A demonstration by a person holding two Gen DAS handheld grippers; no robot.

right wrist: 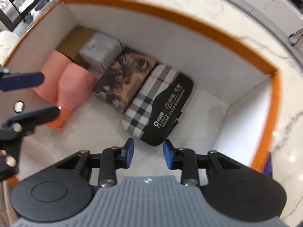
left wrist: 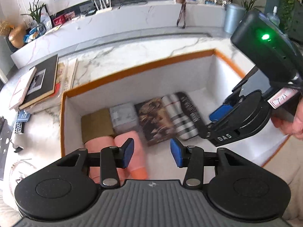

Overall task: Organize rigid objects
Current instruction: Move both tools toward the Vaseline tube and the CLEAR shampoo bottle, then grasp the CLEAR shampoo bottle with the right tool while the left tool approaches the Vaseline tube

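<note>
An orange-rimmed white box [left wrist: 144, 68] [right wrist: 189, 20] holds a row of objects: a brown carton [left wrist: 95, 123], a grey box [left wrist: 124, 116] [right wrist: 100, 50], two pink bottles [left wrist: 136, 157] [right wrist: 73, 83], a dark picture box [left wrist: 155, 121] [right wrist: 125, 75], a plaid case [left wrist: 180, 117] [right wrist: 145, 102] and a black case [left wrist: 191, 109] [right wrist: 170, 109]. My left gripper [left wrist: 152, 154] is open and empty above the bottles. My right gripper [right wrist: 148, 155] is open and empty just in front of the black case; it also shows in the left wrist view [left wrist: 217, 117].
The box stands on a marble table [left wrist: 132, 54] [right wrist: 284, 98]. A stack of books [left wrist: 36, 83] lies left of the box. A long marble shelf with plants and clutter [left wrist: 113, 19] runs behind.
</note>
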